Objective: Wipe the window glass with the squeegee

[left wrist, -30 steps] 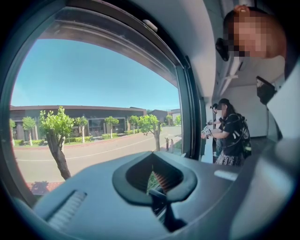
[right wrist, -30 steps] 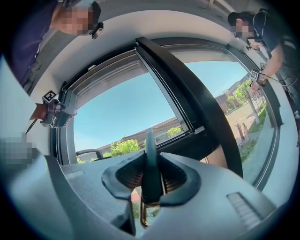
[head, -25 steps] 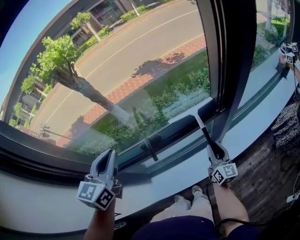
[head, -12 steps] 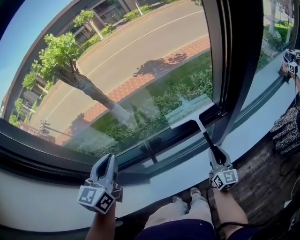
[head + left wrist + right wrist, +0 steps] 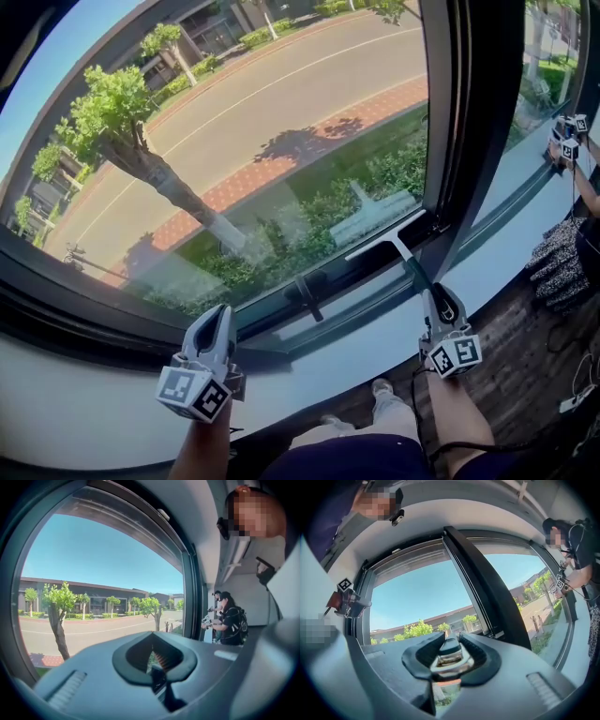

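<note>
While the left hand-held gripper point(image 5: 217, 322) hangs low over the pale window sill point(image 5: 84, 412), the right hand-held gripper point(image 5: 440, 302) is clamped on the dark handle of the squeegee point(image 5: 392, 240). In the right gripper view the handle's end sits squarely between the jaws, which press on it from both sides. From there the handle slants up and to the left to a pale blade that lies across the bottom right corner of the window glass point(image 5: 253, 131), just above the dark lower frame point(image 5: 375, 272). The blade is tilted, its right end higher than its left. Whether its edge actually presses on the pane cannot be told.

In the left gripper view the left jaws stand together at their tips with nothing between them, pointing towards the pane and well apart from the squeegee. A dark window handle point(image 5: 310, 290) sits on the lower frame between the two grippers. A thick dark mullion point(image 5: 473, 141) rises just right of the blade and divides this pane from the next.

Through the glass show a tree point(image 5: 117, 117), a road point(image 5: 281, 89), a brick path and green shrubs. At the far right another person point(image 5: 579, 178) holds marker cubes at the neighbouring pane.
</note>
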`<state>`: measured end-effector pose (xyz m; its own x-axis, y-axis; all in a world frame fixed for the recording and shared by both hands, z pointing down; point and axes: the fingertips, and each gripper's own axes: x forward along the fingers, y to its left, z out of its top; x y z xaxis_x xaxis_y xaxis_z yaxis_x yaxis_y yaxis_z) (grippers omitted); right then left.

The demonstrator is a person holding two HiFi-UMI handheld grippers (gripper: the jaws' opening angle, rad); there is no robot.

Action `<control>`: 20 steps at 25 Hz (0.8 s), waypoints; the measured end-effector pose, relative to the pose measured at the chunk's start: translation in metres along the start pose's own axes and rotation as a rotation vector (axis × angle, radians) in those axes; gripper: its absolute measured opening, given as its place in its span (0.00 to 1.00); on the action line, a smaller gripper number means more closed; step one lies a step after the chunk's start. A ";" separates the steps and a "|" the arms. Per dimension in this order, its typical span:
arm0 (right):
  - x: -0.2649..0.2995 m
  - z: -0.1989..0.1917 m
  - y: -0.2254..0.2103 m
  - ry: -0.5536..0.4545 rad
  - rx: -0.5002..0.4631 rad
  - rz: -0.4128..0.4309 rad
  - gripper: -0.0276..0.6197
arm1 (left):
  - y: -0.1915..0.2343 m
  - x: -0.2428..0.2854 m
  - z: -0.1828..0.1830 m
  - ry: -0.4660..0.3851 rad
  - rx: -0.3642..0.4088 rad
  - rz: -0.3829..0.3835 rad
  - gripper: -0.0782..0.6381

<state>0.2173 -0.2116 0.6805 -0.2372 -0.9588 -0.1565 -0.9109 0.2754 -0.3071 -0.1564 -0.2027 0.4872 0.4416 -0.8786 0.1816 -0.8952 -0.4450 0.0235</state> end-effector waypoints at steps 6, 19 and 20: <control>0.008 0.006 0.008 0.021 -0.059 -0.033 0.19 | 0.015 -0.015 0.007 -0.027 -0.004 -0.030 0.12; 0.021 -0.013 0.004 0.078 -0.096 -0.013 0.20 | 0.047 -0.039 0.010 -0.037 -0.009 0.014 0.12; 0.022 -0.014 0.003 0.076 -0.094 -0.007 0.20 | 0.047 -0.038 0.009 -0.034 -0.011 0.015 0.12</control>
<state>0.2043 -0.2324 0.6892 -0.2527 -0.9640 -0.0824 -0.9394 0.2648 -0.2178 -0.2146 -0.1920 0.4730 0.4294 -0.8908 0.1486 -0.9024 -0.4297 0.0318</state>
